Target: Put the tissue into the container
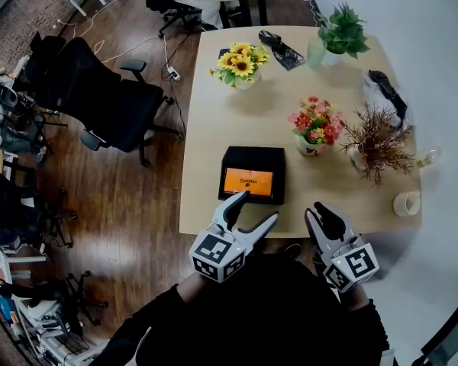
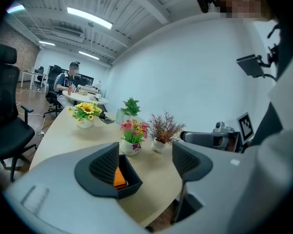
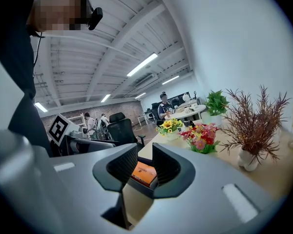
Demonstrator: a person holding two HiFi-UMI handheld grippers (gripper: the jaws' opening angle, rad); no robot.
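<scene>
Pale table (image 1: 214, 120) stretched ahead of us. At its near edge we held both grippers empty, the left gripper (image 1: 259, 206) spread wide and the right gripper (image 1: 318, 209) parted only narrowly. Just beyond them the orange tissue pack (image 1: 248, 181) lay inside the black container (image 1: 237, 157), where the task wanted it, which we judged explained the idle jaws. Flowers (image 1: 317, 126) stood farther off.

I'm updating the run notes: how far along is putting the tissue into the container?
Looks done: an orange pack, presumably the tissue, already sits inside the black container. In hand: nothing; the left gripper and right gripper hover at the table's near edge, fingers apart and empty. Left: apparently nothing beyond pulling away.
</scene>
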